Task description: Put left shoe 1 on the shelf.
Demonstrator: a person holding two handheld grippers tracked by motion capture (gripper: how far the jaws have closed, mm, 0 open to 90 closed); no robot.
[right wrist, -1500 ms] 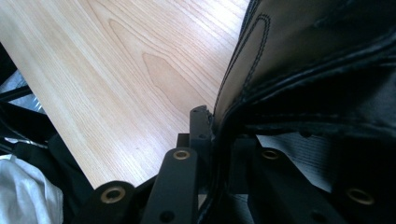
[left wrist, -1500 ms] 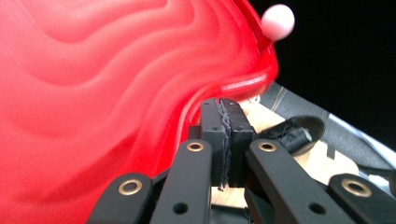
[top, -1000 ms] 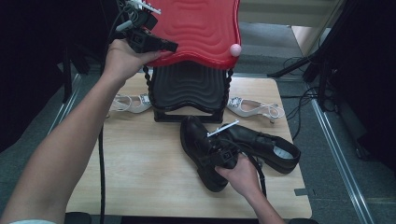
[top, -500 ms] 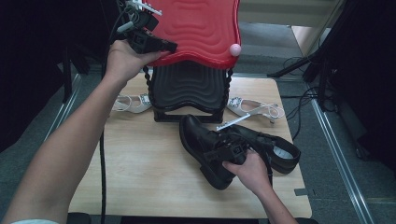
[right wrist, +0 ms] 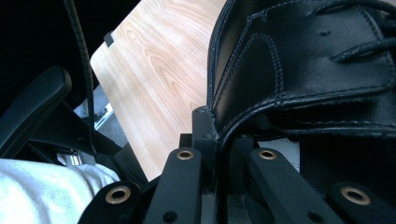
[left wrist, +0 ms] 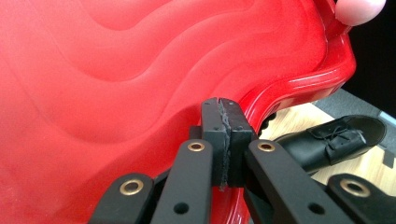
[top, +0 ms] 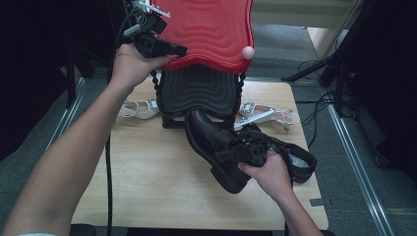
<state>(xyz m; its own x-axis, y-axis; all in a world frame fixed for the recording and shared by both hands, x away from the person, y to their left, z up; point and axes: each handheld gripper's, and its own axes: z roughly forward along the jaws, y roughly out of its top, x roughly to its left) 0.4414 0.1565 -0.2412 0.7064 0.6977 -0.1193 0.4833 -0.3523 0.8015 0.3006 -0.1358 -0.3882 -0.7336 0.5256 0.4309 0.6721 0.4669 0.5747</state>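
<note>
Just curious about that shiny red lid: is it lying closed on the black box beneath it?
No, the left gripper clamps the red lid's edge, holding it raised above the black box.

Shoes around the box, lid up over the table's far edge

At the table's [top: 147, 187] far middle sits the box [top: 199, 93]; its raised lid [top: 206, 27] is in my left claw [top: 179, 49]. One sandal [top: 137, 109] lies left of it, another [top: 268, 115] right. In front, my right claw [top: 223, 156] clamps a shoe's [top: 216, 142] collar, its mate [top: 295, 160] right of it.
</note>
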